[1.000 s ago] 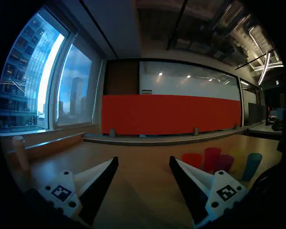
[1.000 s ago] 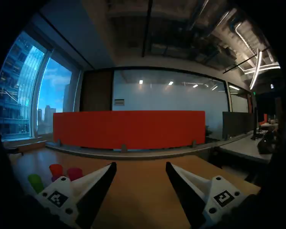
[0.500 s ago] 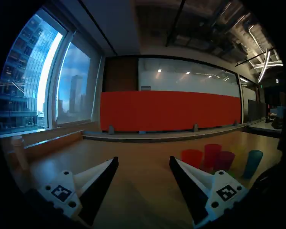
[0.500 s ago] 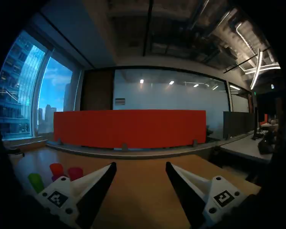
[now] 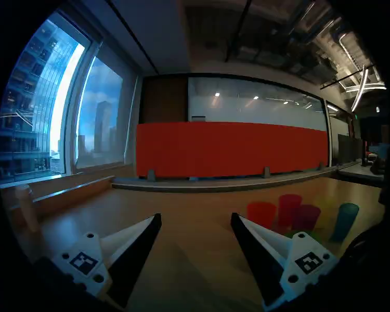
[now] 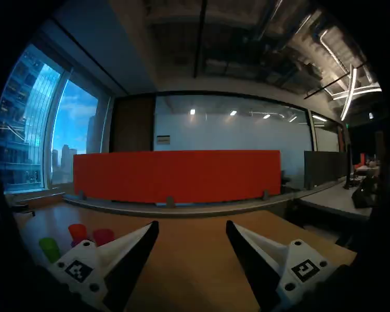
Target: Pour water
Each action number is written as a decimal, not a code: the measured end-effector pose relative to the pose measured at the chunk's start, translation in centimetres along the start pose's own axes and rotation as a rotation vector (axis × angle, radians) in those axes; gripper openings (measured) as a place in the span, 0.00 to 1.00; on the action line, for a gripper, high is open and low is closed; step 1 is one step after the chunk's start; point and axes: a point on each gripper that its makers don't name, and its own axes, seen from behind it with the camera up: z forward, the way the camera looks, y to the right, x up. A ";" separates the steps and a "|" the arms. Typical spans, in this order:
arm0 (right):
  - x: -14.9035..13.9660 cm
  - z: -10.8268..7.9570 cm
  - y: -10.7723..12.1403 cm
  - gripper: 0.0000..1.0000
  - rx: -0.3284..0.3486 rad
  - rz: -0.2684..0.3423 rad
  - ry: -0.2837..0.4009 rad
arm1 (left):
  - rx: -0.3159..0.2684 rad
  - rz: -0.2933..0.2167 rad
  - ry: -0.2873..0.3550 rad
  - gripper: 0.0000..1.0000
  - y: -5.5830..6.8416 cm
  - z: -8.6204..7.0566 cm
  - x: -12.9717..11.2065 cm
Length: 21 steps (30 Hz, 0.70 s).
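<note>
Off to the right of the left gripper (image 5: 195, 216), just past its right-hand finger, a bunch of plastic cups (image 5: 289, 208) sits on the wooden table (image 5: 195, 270). An orange one is closest to the fingertip, a red and a magenta one are behind it, and a teal cup (image 5: 345, 221) is furthest out. From the right gripper (image 6: 192, 224), cups turn up on the opposite side, past its left-hand finger, with a green cup (image 6: 50, 248) nearest the camera.

Both grippers have their fingers spread wide and aren't gripping anything. It's just bare wood straight ahead, so there's plenty of free tabletop in front of each. Both are held low and roughly level, aimed across the table at the orange divider (image 5: 231, 148) along its far edge. The table's right edge drops off past the right gripper's right-hand finger, with another desk (image 6: 340, 200) beyond it.

Way over on the left gripper's left, a tan cylinder (image 5: 26, 207) stands upright on the window (image 5: 39, 119) side. I can't tell exactly what it is.
</note>
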 end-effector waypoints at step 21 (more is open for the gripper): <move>-1.2 0.1 0.3 1.00 0.024 -0.072 0.004 | -0.001 0.001 -0.003 1.00 0.2 0.0 0.0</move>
